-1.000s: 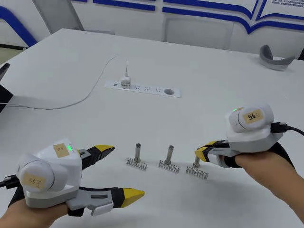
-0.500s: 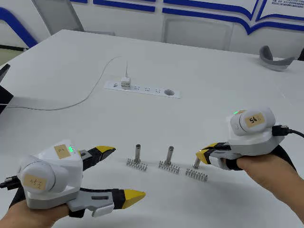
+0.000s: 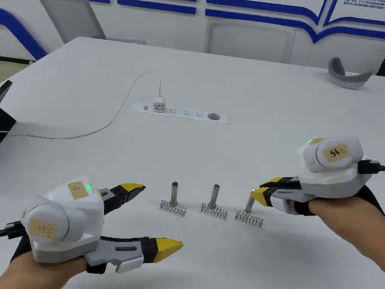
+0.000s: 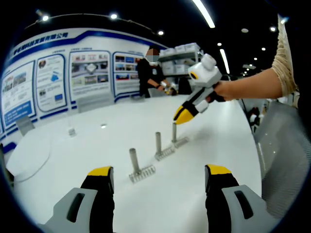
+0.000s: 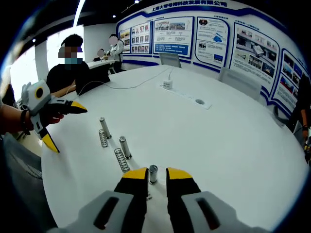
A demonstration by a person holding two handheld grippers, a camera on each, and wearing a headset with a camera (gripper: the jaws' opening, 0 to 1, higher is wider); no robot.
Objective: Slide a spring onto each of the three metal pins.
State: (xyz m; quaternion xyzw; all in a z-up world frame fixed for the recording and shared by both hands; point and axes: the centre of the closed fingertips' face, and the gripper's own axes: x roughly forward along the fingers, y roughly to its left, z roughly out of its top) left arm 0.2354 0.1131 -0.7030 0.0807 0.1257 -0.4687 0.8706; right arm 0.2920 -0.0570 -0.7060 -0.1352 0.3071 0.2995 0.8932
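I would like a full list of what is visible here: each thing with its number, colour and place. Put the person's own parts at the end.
metal pins: three, grey, upright in a row on the table
springs: three, grey, lying flat, one in front of each pin
power strip: one, white, farther back on the table
plug: one, white, in the strip
cable: one, white, curving from the plug toward the left
curved band: one, grey, far right of the table
wall boards: several, blue and white, behind the table
people: a few, beyond the table
left gripper: white, black and yellow jaws wide open, near left
right gripper: same colours, jaws narrowly apart, by the right pin
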